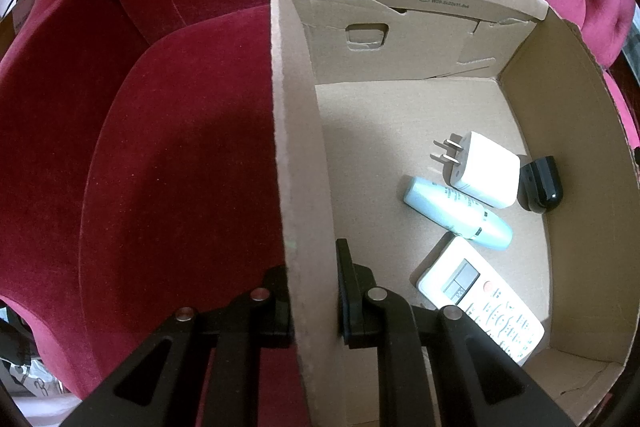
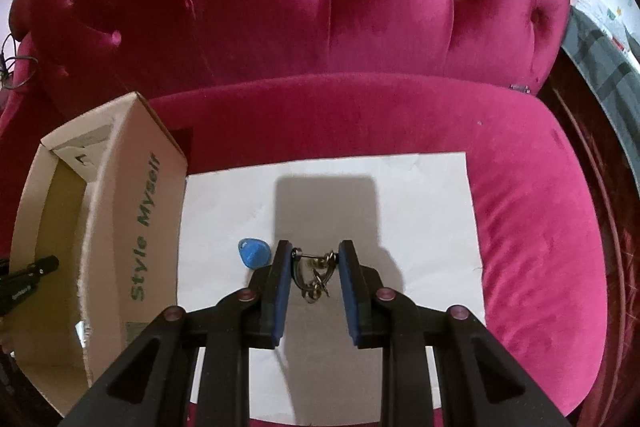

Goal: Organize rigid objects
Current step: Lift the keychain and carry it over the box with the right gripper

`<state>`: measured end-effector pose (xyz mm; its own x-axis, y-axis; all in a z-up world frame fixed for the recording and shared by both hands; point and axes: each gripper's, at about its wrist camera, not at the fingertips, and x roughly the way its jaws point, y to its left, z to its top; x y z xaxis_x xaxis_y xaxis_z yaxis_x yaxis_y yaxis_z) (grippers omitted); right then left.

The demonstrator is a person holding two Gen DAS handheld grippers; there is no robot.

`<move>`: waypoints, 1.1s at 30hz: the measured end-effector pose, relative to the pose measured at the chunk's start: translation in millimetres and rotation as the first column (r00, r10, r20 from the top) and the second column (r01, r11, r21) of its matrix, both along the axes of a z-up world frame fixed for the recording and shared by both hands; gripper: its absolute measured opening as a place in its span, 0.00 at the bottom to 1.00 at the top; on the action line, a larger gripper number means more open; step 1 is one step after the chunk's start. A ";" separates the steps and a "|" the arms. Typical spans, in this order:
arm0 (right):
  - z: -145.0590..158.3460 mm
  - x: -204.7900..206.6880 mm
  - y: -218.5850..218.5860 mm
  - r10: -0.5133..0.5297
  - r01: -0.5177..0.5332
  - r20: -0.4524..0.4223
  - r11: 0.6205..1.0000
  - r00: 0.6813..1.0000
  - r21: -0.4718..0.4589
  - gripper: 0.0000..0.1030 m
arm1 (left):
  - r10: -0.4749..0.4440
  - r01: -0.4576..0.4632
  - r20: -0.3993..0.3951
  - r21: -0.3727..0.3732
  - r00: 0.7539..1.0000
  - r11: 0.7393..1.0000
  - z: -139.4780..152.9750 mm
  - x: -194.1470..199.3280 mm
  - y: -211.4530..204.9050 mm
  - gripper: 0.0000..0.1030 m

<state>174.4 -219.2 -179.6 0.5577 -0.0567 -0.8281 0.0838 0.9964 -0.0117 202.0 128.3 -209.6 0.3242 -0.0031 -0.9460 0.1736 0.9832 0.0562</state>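
Left tongs [image 1: 314,291] clamped on the left wall of the cardboard box [image 1: 296,163], one finger outside against the wall, the other inside, the wall pinched between them. Box standing on the seat of a red velvet armchair [image 1: 168,155].

Inside the box, on its floor and well to the right of the left tongs: a white plug adapter [image 1: 482,169] with its metal prongs pointing left; a small black gadget [image 1: 540,189] touching the adapter's right side; a pale blue tube [image 1: 456,213] lying slantwise just below the adapter; a white remote control [image 1: 480,301] nearest the tongs, its lower end partly hidden behind the right finger's arm. None of these touched by the tongs.

Right tongs [image 2: 314,259] closed on a metal key ring [image 2: 314,273], its straight pin spanning from one blue pad to the other near the fingertips, the ring's curved body and smaller links hanging between the fingers. A blue teardrop tag [image 2: 250,253] hanging just outside the left finger; whether joined to the ring, cannot tell. Beneath them a white sheet of paper [image 2: 420,195] spread on the seat cushion, with the tongs' shadow cast on it. Cardboard box just left of the paper, green lettering on its outer side, with the black tip of the left tongs visible at its far-left edge.
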 end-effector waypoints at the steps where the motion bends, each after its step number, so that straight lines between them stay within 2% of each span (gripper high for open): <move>1: 3.9 -0.8 1.8 0.002 -0.002 0.006 1.000 1.000 -0.002 0.23 | 0.000 0.000 0.000 0.000 1.000 1.000 0.1 0.0 0.1 0.16; 24: 91.1 -18.5 56.7 0.100 -0.093 0.120 0.994 0.988 -0.061 0.23 | 0.000 0.000 0.004 0.001 1.000 1.000 -0.4 -0.8 1.5 0.16; 33: 115.3 -17.3 85.4 0.148 -0.140 0.165 0.988 0.975 -0.058 0.23 | 0.005 -0.005 0.002 -0.004 1.000 1.000 -1.5 -0.6 2.4 0.16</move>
